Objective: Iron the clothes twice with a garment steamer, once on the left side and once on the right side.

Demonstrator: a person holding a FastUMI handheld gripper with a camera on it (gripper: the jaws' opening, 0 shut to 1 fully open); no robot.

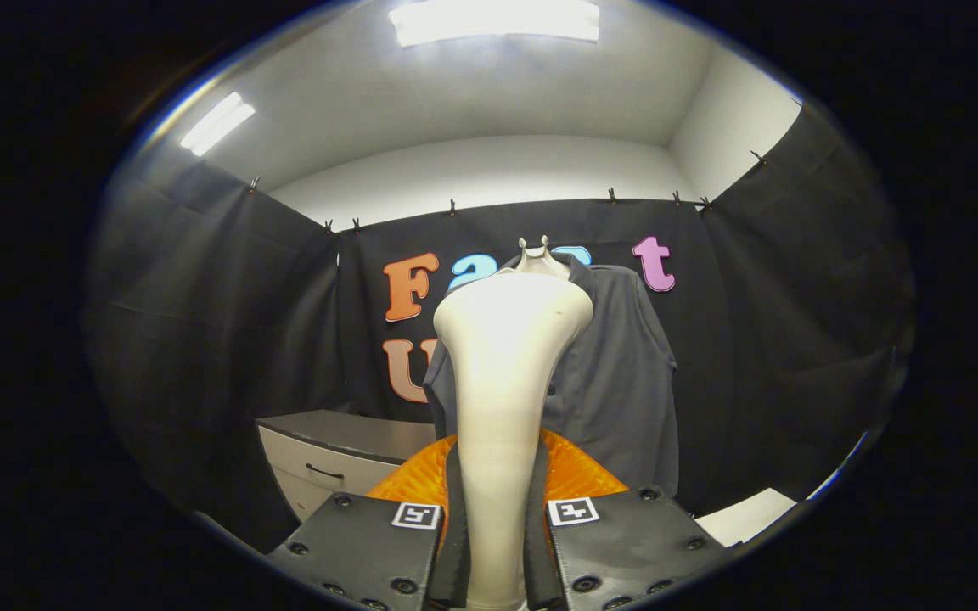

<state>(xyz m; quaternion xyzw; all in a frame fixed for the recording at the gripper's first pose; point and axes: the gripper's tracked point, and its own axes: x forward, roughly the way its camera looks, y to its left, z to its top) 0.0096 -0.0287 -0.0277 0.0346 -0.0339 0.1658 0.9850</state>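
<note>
Standing between hand-held gripper (pixel 496 518) fingers, seemingly clamped: steamer (pixel 506 373).

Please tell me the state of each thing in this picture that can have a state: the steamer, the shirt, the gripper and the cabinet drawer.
garment steamer: held upright between the fingers, head raised in front of the shirt; no steam can be seen.
shirt: hanging on the booth wall, front buttoned as far as it shows.
gripper: shut on the steamer's handle, one finger on each side.
cabinet drawer: closed.
</note>
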